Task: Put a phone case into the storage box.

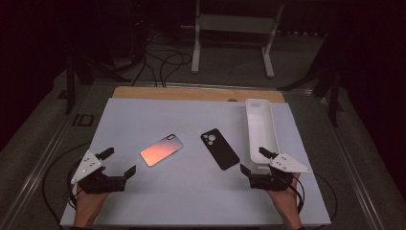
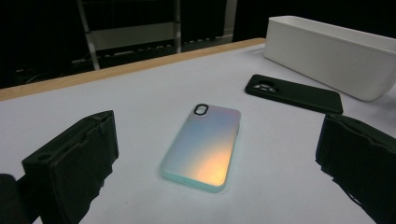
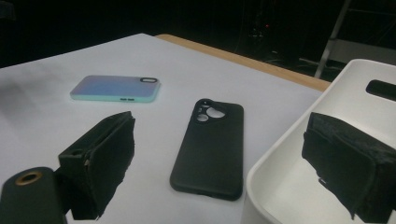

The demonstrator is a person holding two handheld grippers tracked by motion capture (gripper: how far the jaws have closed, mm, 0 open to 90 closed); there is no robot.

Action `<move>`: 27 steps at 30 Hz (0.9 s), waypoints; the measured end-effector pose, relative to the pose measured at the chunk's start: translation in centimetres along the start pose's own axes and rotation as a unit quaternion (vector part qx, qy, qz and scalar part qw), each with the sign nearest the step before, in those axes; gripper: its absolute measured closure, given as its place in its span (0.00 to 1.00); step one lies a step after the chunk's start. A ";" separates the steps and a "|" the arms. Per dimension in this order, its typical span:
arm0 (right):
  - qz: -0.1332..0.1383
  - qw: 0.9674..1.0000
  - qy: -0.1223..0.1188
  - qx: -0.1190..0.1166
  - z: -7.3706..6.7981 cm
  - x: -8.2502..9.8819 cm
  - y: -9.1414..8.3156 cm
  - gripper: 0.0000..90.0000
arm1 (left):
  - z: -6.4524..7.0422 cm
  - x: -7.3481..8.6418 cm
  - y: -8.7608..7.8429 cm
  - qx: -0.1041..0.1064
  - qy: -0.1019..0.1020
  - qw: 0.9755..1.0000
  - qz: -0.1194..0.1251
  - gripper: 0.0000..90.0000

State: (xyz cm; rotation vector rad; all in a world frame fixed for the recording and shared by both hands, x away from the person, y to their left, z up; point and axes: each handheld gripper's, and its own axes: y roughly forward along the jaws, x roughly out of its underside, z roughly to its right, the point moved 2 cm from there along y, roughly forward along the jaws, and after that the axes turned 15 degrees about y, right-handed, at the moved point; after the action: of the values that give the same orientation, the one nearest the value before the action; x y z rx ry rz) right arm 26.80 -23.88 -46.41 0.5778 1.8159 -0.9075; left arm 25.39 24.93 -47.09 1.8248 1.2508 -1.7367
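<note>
Nothing is picked up yet. Both the left tool [image 1: 118, 161] and the right tool [image 1: 252, 160] gape wide and empty, low over the table [image 1: 191, 191]. The iridescent phone case [image 1: 162, 149] lies flat ahead of the left tool, the black phone case [image 1: 219, 148] beside the white bin [image 1: 261, 134]. I'd expect a reach forward next, straddling one case's edges.

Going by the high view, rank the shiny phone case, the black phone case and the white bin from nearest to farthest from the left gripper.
From the left gripper:
1. Shiny phone case, just ahead and to its right.
2. Black phone case, mid-table, further right.
3. White bin, at the table's right side, by the right gripper.
</note>
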 end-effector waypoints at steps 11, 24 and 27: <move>-0.010 1.000 -0.003 0.002 -0.3 0.2 0.4 0.10 | -0.1 0.2 0.1 -0.003 -0.002 1.000 -0.015 0.00; -0.010 1.000 -0.003 0.006 -0.1 0.1 0.4 0.10 | -0.1 0.1 0.3 -0.004 -0.001 1.000 -0.019 0.00; -0.011 1.000 -0.004 0.007 -0.1 0.1 0.4 0.10 | -0.2 0.1 0.2 -0.005 -0.001 1.000 -0.019 0.00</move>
State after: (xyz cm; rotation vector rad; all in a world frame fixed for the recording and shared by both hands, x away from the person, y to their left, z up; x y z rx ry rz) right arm 26.98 -23.57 -46.62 0.5640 1.8138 -0.9367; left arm 25.64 24.96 -47.24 1.8044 1.2996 -1.7488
